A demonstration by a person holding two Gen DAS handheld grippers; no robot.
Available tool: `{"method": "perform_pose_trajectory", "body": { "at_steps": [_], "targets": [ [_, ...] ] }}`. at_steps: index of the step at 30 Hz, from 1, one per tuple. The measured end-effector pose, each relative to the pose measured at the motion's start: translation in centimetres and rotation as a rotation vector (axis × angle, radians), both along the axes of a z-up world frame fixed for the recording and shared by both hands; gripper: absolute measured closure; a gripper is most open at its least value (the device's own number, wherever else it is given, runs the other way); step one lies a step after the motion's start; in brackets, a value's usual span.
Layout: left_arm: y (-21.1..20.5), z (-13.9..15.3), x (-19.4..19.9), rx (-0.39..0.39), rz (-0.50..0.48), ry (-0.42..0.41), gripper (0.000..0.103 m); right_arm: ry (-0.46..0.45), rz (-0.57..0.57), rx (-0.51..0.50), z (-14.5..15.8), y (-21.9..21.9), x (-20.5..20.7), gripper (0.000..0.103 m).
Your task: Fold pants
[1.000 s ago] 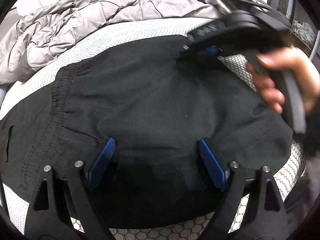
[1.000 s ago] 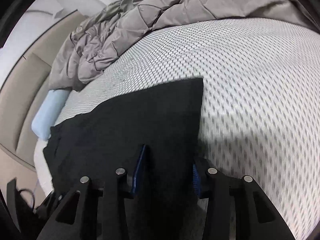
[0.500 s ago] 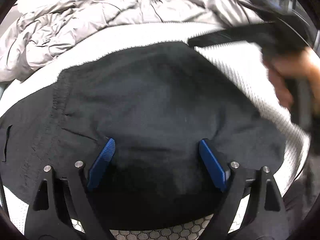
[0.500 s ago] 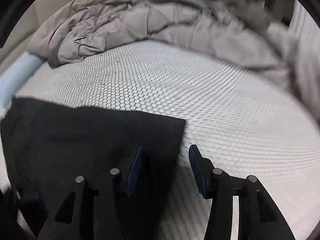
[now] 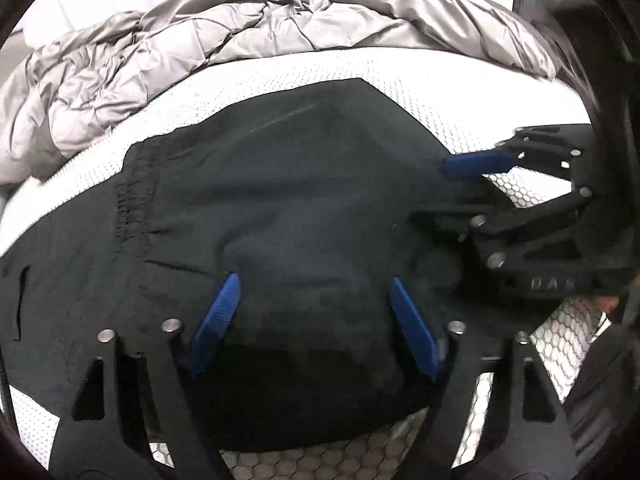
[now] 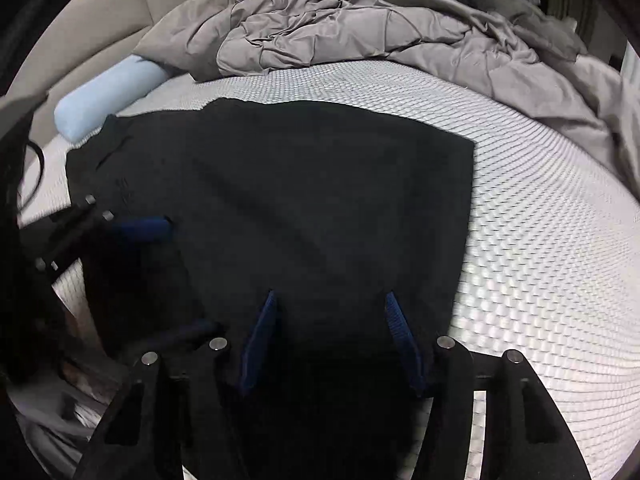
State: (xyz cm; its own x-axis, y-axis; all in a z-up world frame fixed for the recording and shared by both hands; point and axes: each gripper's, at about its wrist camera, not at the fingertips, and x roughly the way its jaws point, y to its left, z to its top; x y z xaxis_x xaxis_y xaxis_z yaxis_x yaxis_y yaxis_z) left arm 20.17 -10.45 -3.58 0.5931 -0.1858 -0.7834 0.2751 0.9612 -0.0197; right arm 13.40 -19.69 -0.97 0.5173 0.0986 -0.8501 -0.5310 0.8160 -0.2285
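mattress (image 6: 540,240) holds one pants (image 6: 320,200), one duvet (image 6: 360,28), two grippers.

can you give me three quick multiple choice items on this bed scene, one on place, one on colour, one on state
1. Where do the pants lie?
A. on the mattress
B. on the floor
C. over a chair

2. What colour is the crumpled duvet?
A. red
B. grey
C. yellow

3. How do the pants lie?
A. rolled into a ball
B. hanging up
C. spread flat

Key: 1 A, honeycomb mattress shows around them; 2 B, grey folds behind the pants; 3 C, they lie flat, straight edge at the right.
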Motion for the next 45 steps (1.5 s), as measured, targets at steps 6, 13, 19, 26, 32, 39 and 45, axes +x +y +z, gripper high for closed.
{"method": "perform_pose_trajectory", "body": {
  "at_steps": [6,13,19,26,32,39,45],
  "targets": [
    [3.1,2.7,-1.0,-0.108,0.074,-0.035,0.056,-0.051,-0.058,-0.013,1.3,-1.4,-0.7,0.046],
    [3.3,1.6,-0.2,-0.079,0.032,0.021,0.062,-0.022,0.045,0.043,1.0,1.9,-1.6,0.046],
    [5.5,0.8,-0.8,-0.037,0.042,0.021,0.083,0.038,0.014,-0.005,0.0,-0.1,-0.5,0.047],
    [8.7,2.7,-0.1,-0.138,0.098,0.001,0.082,0.0,0.016,0.076,2.4,-0.7,-0.7,0.046],
    [5.5,1.6,4.7,-0.026,-0.018,0.064,0.082,0.057,0.098,0.021,-0.5,5.6,1.7,0.047],
    [9.6,1.1,3.5,-0.038,0.024,0.068,0.084,0.032,-0.066,-0.02,-0.1,-0.5,3.2,0.047],
    [9.9,3.7,3.2,-0.098,0.051,0.004,0.084,0.004,-0.056,0.087,2.3,-0.2,2.6,0.047]
  ]
}}
